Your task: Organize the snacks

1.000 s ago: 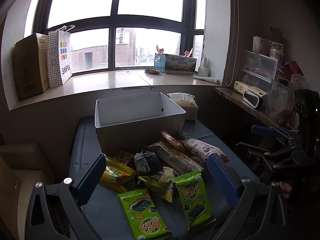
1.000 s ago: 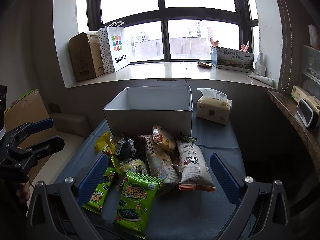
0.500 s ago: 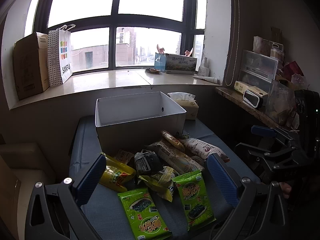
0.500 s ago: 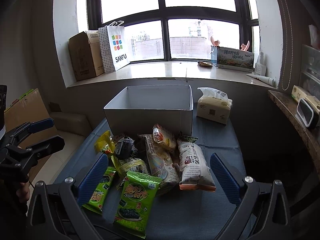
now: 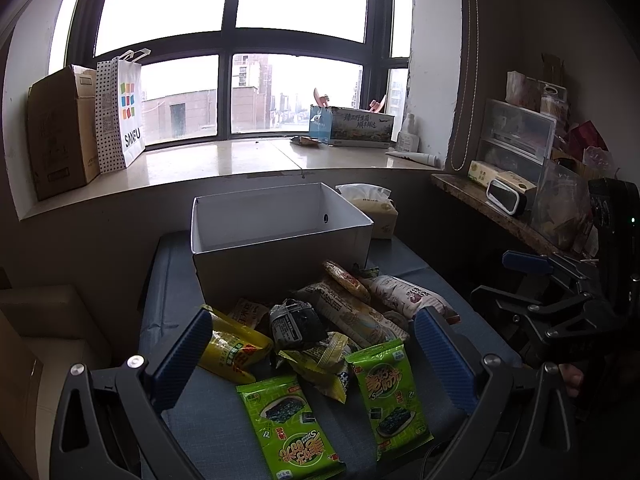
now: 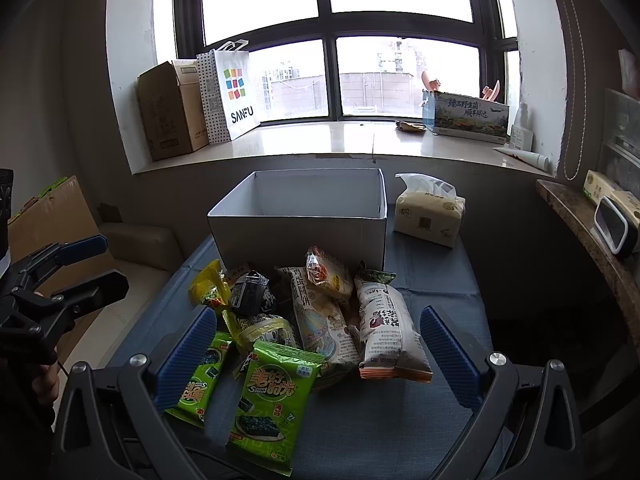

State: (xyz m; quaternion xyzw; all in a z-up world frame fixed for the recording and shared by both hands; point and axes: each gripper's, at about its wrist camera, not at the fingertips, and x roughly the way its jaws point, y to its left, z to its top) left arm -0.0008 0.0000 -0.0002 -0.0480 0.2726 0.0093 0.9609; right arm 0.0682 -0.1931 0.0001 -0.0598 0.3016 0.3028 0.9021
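I held my left hand-held gripper (image 5: 312, 354) and right hand-held gripper (image 6: 320, 346) wide open and empty above the heaped foil snack packets (image 6: 320, 312), which lay on the blue-grey padded surface (image 6: 436, 280) just before the empty white cardboard box (image 6: 300, 220), ready for sorting.

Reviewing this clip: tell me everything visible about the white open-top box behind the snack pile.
The white rectangular cardboard box stands upright on the blue-grey padded surface, open at the top, with no lid in sight. What shows of its inside looks empty. One inner wall has a small round hole. The pile of snack packets lies against its near wall, and a tissue pack sits just beside its right side.
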